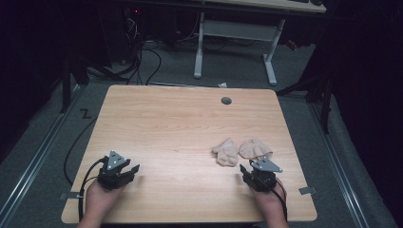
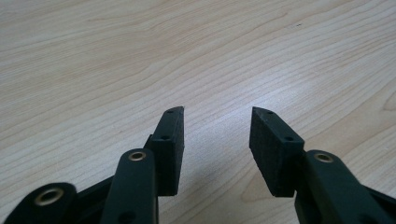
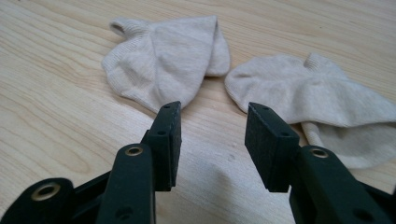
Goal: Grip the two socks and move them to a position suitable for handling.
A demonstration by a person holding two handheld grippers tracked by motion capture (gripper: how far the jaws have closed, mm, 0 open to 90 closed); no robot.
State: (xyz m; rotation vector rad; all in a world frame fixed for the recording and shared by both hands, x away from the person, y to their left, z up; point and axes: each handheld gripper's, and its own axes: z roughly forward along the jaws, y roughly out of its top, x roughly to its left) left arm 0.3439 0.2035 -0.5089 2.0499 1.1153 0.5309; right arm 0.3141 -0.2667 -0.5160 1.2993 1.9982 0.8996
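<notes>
Low over the wooden tabletop [image 1: 180,123]: left gripper [image 2: 217,135], jaws apart on bare wood near the front left edge; right gripper [image 3: 212,135], jaws likewise apart, empty, just short of two beige socks, left sock [image 3: 163,60] and right sock [image 3: 308,93], lying side by side, barely apart

Left claw [image 1: 129,172] agape, empty; right claw [image 1: 245,171] agape, empty.
</notes>
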